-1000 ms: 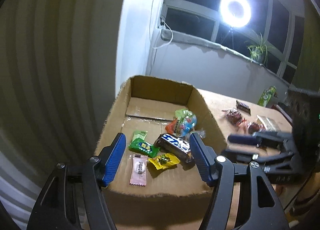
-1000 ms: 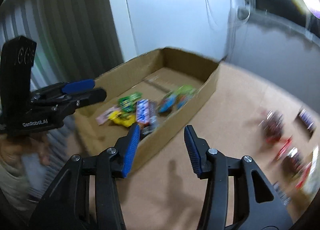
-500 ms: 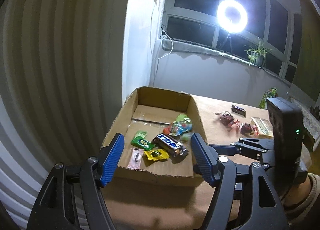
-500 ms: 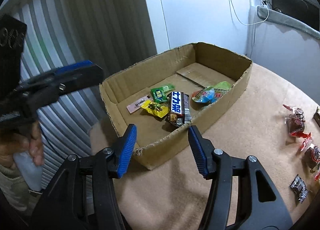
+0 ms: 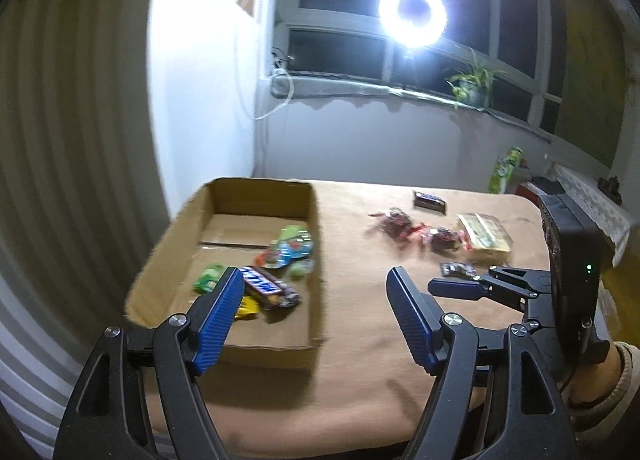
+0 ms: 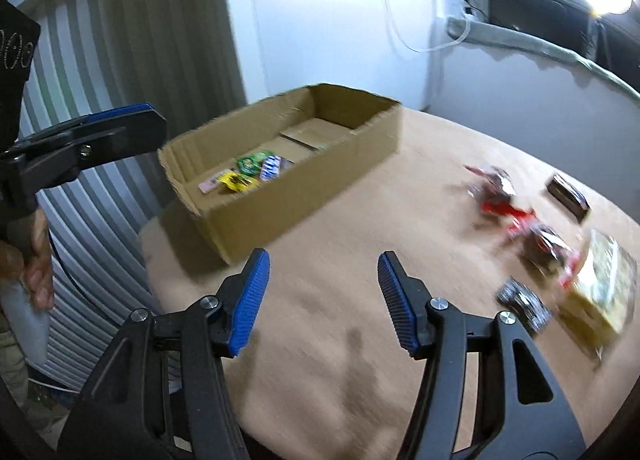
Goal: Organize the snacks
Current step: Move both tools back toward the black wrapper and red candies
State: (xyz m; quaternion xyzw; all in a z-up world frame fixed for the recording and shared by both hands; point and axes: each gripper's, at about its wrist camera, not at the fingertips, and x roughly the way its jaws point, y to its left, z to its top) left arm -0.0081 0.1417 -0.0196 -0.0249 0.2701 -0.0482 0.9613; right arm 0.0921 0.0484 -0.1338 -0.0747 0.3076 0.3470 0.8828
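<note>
In the left wrist view, the cardboard box (image 5: 224,252) was seen at centre left on the tan table (image 5: 360,340), with a chocolate bar (image 5: 268,286) and green packets (image 5: 208,278) inside. The left gripper (image 5: 316,316) was held with jaws apart, nothing between them, and had just been opening. At the right of the frame loose snacks (image 5: 436,236) lay on the table, well apart from the box. The right gripper (image 6: 320,300) was likewise spread and empty, its jaws having just been widening.
</note>
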